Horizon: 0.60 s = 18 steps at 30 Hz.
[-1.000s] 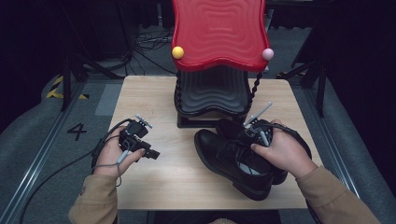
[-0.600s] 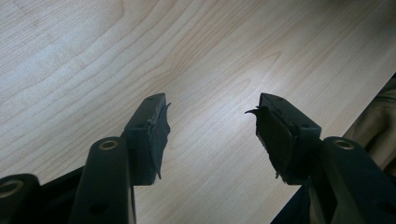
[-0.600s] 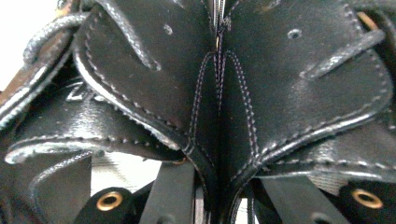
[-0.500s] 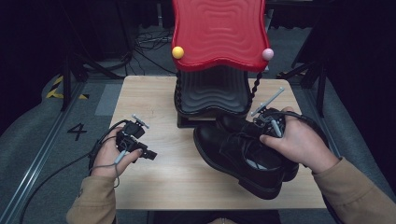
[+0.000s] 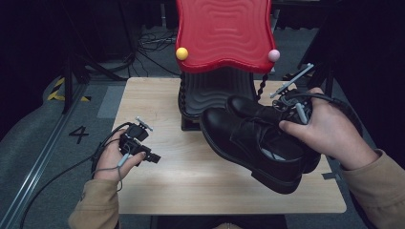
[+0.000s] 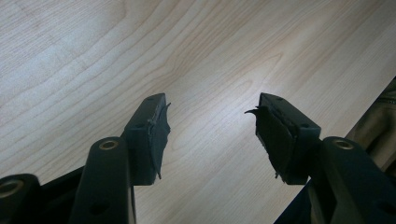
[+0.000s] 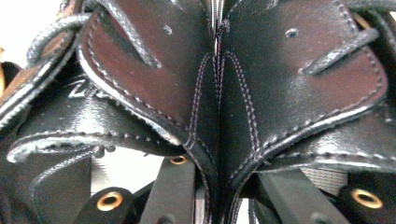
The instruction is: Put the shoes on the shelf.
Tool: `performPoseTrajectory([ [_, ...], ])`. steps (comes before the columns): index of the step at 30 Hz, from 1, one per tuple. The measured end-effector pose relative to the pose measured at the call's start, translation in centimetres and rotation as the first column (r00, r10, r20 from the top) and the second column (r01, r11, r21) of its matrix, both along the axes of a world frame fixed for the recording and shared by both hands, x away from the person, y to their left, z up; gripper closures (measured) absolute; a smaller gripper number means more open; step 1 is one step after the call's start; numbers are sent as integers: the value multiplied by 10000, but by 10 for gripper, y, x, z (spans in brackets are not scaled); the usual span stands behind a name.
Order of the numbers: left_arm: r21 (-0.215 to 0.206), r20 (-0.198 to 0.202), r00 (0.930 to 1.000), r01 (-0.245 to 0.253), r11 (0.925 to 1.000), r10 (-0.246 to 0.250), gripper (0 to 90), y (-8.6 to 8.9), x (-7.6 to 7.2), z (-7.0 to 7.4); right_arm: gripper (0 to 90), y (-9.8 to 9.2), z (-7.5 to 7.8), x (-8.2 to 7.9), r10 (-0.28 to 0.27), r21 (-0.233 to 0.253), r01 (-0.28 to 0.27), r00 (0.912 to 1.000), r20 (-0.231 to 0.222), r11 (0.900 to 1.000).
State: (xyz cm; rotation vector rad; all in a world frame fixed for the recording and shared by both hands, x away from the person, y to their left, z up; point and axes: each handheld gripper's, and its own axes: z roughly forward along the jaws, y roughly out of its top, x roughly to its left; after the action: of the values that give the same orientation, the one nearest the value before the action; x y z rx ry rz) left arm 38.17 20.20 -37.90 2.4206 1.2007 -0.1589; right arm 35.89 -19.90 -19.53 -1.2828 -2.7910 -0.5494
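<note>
A pair of black leather lace-up shoes [image 5: 248, 138] hangs tilted above the right half of the wooden table [image 5: 191, 183], toes toward the stand. My right gripper [image 5: 285, 117] is held by a hand at the shoes' openings. In the right gripper view its jaws [image 7: 219, 191] are shut on the two inner side walls of the shoes [image 7: 215, 93], pressed together. My left gripper [image 5: 151, 157] rests in a hand low over the table's left part. In the left gripper view it [image 6: 210, 135] stands open over bare wood, with nothing between the pads.
A stand with a red wavy top [image 5: 223, 33] and a black ribbed base [image 5: 210, 93] sits at the table's back middle. It carries a yellow ball [image 5: 181, 53] and a pink ball [image 5: 273, 55]. Dark floor and cables surround the table.
The right gripper has lifted the pair of shoes off the table, up and toward the right and back. The left hand has barely shifted.
</note>
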Motion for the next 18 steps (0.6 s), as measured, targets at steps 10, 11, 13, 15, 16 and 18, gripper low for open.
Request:
performPoseTrajectory([
  [10, 20, 2, 10000, -39, 10000, 39, 442, 1, 0, -1, 818, -3, 43, 2, -104, 216, 98, 9995, 293, 9997],
  [11, 53, -34, 10000, -42, 10000, 42, 442, 1, 0, -2, 818, -4, 48, 3, -122, 318, 113, 9995, 302, 9994],
  [13, 37, -22, 9999, -116, 9999, 116, 442, 2, -1, -3, 818, -6, 61, 3, -157, 425, 139, 9990, 426, 9990],
  [15, 70, 1, 10000, -88, 9999, 88, 442, 3, -1, -3, 818, -7, 71, 4, -209, 464, 182, 9980, 600, 9988],
  [16, 78, -12, 9999, -110, 9999, 111, 442, 3, -2, -4, 818, -7, 76, 6, -233, 526, 200, 9978, 622, 9984],
  [18, 95, -45, 9999, -113, 9999, 113, 442, 3, -3, -5, 818, -7, 84, 9, -301, 570, 261, 9970, 708, 9980],
])
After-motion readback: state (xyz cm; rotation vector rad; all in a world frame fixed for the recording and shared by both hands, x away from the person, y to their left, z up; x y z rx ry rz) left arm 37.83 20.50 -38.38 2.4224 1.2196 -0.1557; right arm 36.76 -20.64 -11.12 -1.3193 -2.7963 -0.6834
